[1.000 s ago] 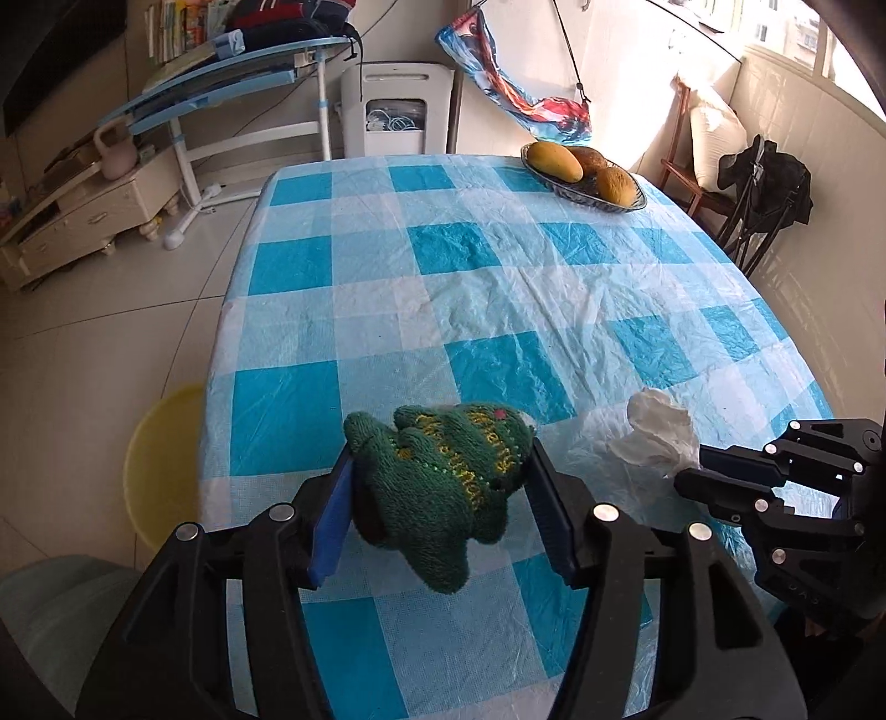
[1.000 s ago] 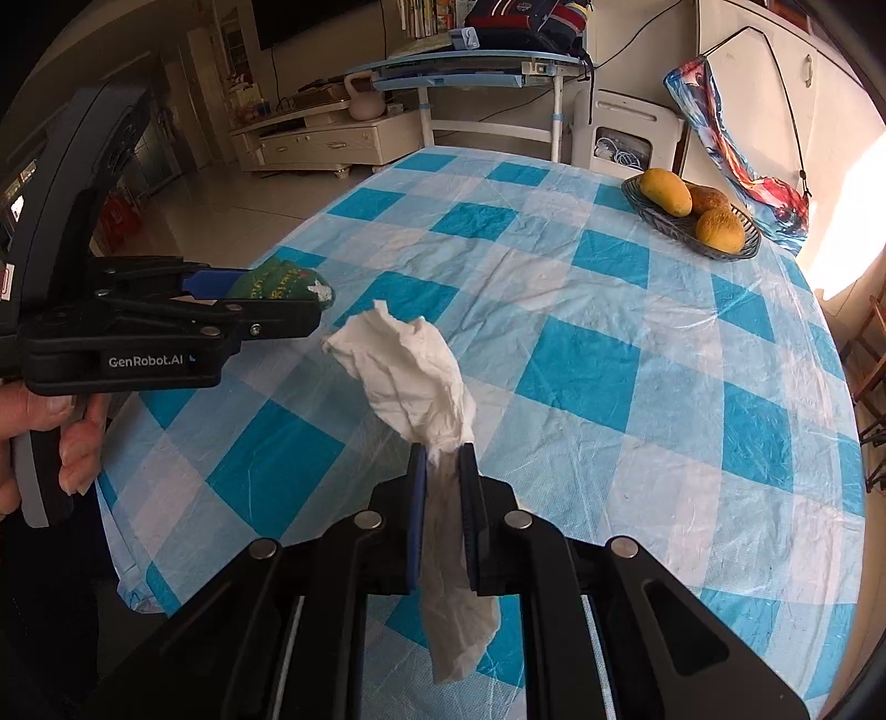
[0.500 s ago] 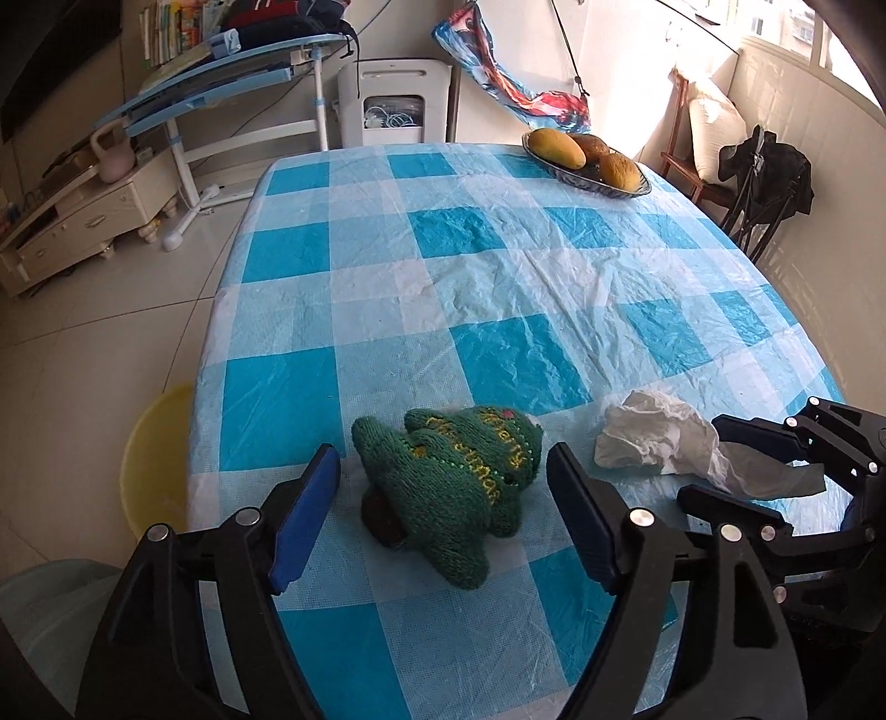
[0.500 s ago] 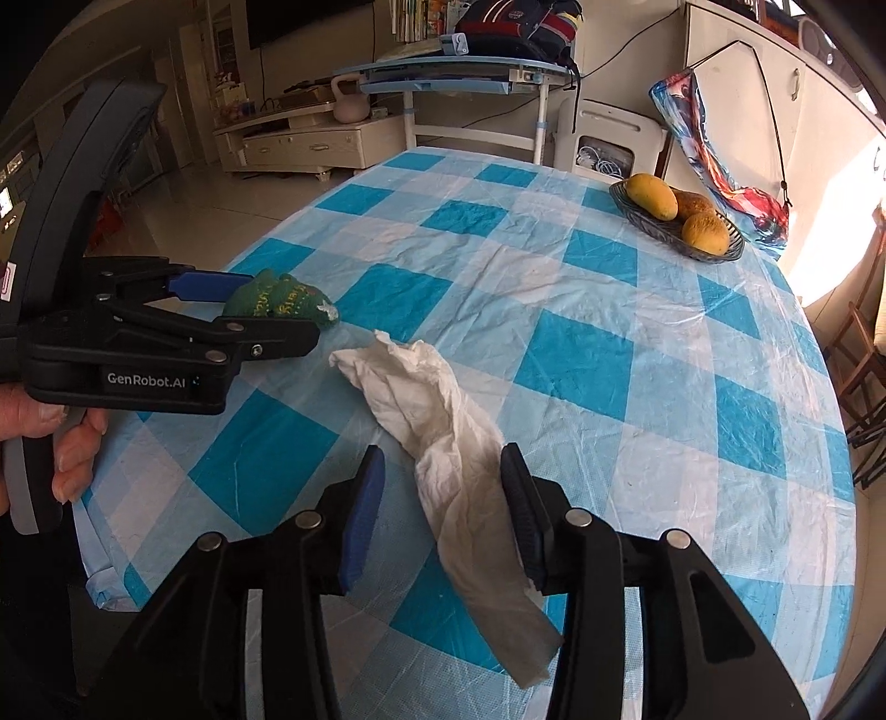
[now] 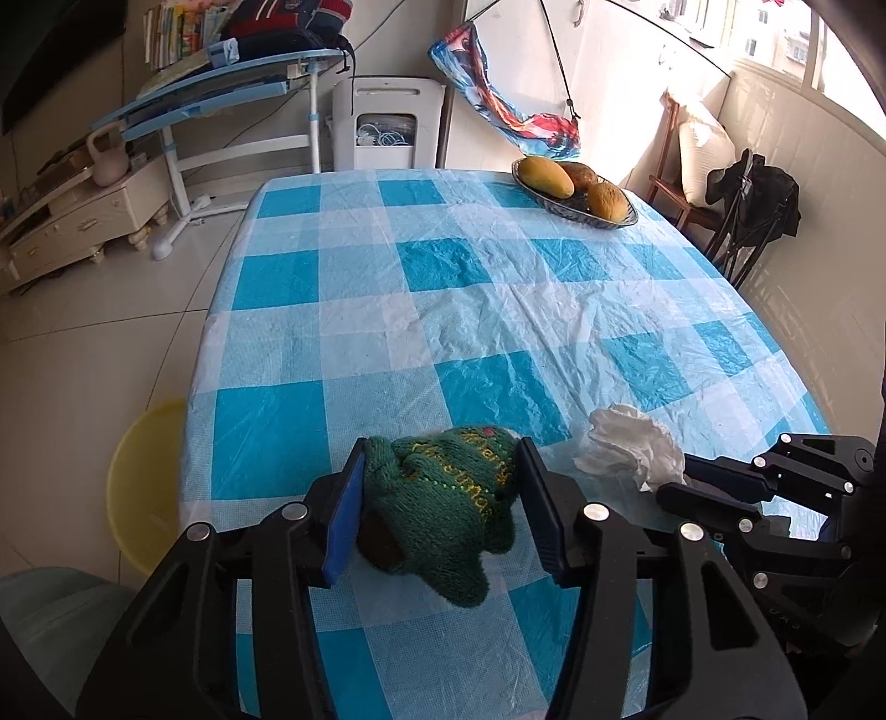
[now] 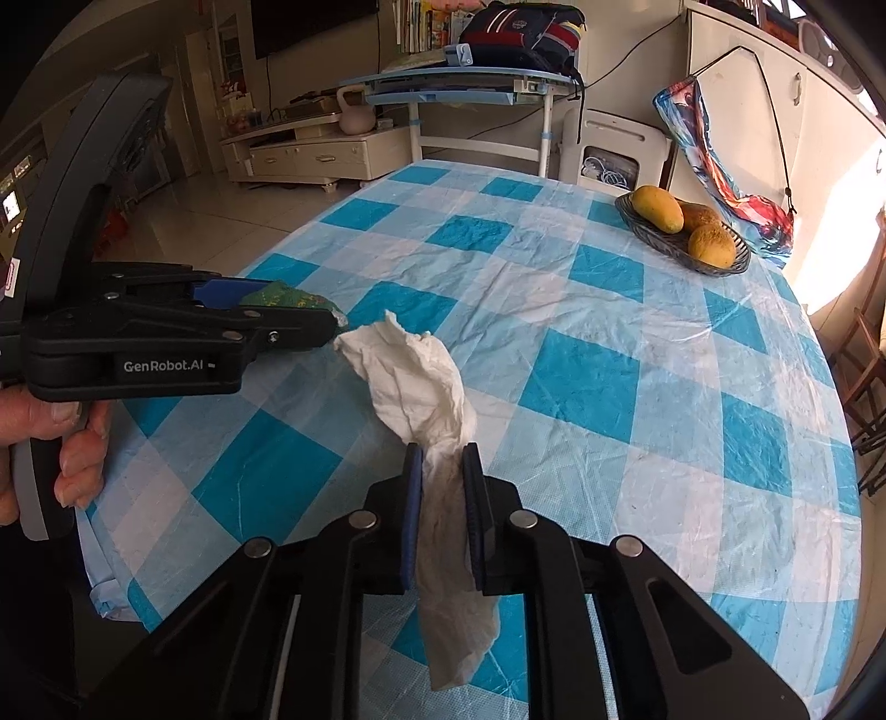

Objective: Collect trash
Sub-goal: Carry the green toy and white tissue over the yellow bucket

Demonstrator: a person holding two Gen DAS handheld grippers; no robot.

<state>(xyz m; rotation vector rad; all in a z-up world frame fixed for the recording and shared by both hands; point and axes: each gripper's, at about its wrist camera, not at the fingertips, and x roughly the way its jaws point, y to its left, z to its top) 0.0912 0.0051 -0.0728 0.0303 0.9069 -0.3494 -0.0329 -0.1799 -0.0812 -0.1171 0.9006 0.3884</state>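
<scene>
Half a second earlier both grippers stood apart; now the left gripper [image 5: 440,498] was clamped on the green knitted toy [image 5: 443,507] near the table's [image 5: 498,288] front left corner, and the right gripper [image 6: 443,487] pinched the crumpled tissue [image 6: 412,376] beside it. Both pieces seemed secured, probably ready for the yellow bin [image 5: 141,482].

Your left tool [image 6: 332,327] carried "GenRobot.AI" in white on its side; the green knitted toy [image 5: 443,498] bore yellow stitched lettering, not fully legible.

Tiled floor [image 5: 83,354], blue desk [image 5: 221,94], sunlit window [image 5: 775,39]
</scene>
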